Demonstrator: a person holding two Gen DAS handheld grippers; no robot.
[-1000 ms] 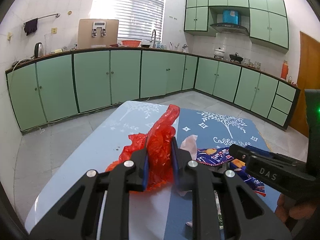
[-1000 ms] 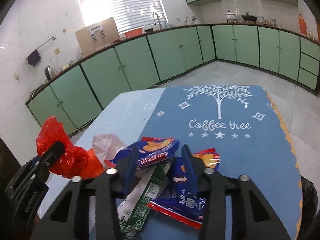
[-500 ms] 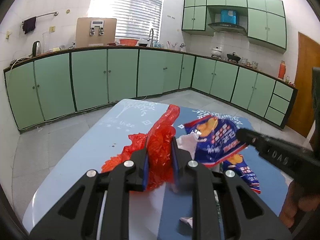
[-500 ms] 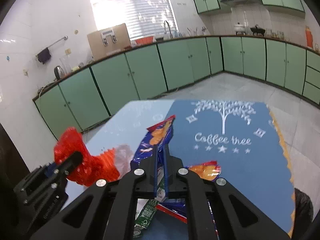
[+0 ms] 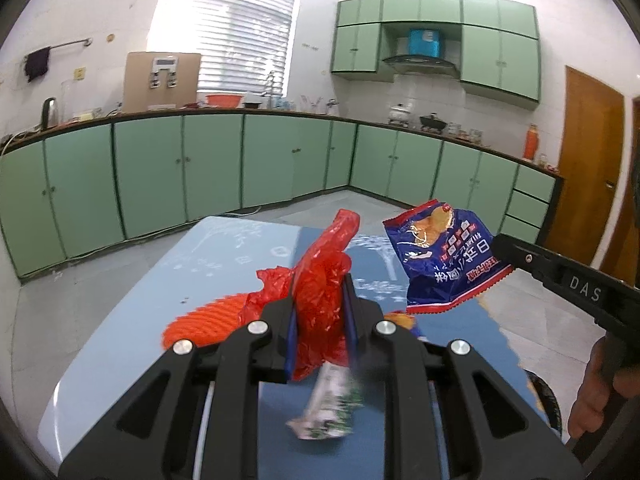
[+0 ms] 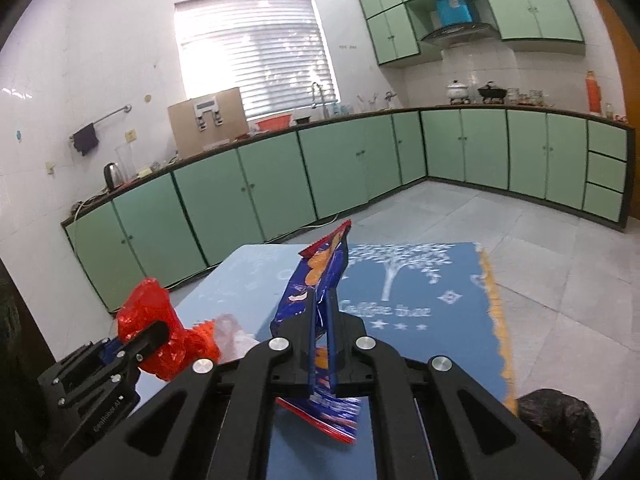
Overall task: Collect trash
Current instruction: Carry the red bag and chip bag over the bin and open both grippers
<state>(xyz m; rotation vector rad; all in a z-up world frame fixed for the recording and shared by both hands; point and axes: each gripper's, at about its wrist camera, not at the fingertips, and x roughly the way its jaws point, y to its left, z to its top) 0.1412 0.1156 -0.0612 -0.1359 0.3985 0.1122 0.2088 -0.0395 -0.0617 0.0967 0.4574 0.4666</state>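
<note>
While both grippers are being held above the table with the blue tree-printed cloth (image 6: 420,280), a piece of trash is being gripped in each. A crumpled red plastic bag (image 5: 320,292) is being pinched between the blue pads of the left gripper (image 5: 320,312); its jaws are being kept narrowly apart by the bunched plastic, and the bag's upper end is sticking up past the fingertips. In the right wrist view the same red bag (image 6: 156,328) is being seen at lower left, clear of the table. A flat blue snack wrapper with red edges and orange print (image 6: 320,280) is being clamped edge-on in the right gripper (image 6: 320,320), whose jaws are being pressed almost fully together on the thin foil. That wrapper (image 5: 444,264) is being held up in the air to the right of the red bag in the left wrist view, apart from it, with the person's hand (image 5: 600,392) being seen on the black handle below. A small green-and-white packet (image 5: 332,408), blurred, is being seen under the left gripper, over the cloth; whether it is lying flat cannot be told. A dark round object (image 6: 560,424) is being seen beyond the cloth's lower right edge.
</note>
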